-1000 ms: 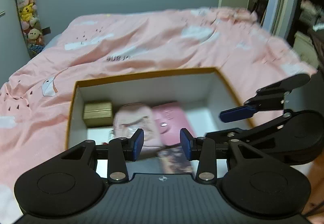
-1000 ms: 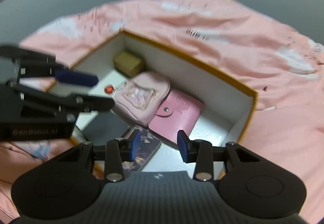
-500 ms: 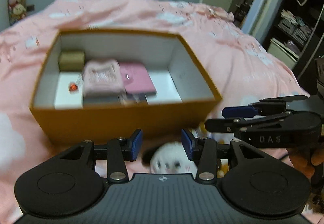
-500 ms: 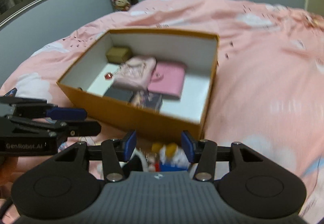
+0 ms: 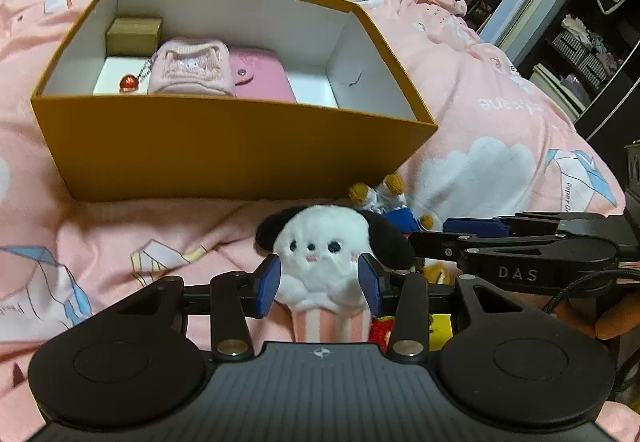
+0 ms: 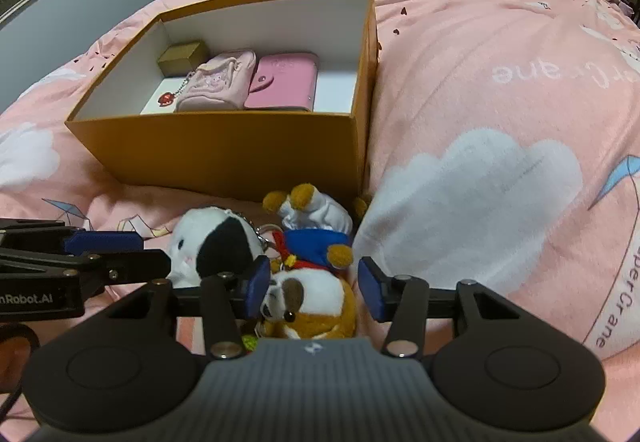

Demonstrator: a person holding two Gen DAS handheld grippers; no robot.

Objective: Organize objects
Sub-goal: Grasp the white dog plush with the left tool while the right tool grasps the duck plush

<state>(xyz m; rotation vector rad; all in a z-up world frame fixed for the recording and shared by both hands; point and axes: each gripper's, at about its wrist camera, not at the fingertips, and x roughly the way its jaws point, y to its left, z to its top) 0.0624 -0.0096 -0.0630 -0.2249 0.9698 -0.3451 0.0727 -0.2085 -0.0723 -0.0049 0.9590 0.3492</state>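
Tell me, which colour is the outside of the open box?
Orange-yellow outside, white inside; the left wrist view shows it best.

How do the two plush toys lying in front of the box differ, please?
The white plush has black ears and a pink striped body; the brown plush is brown and white in blue clothing. The white plush sits between the left gripper's pads, the brown between the right's. Both lie on the bedspread.
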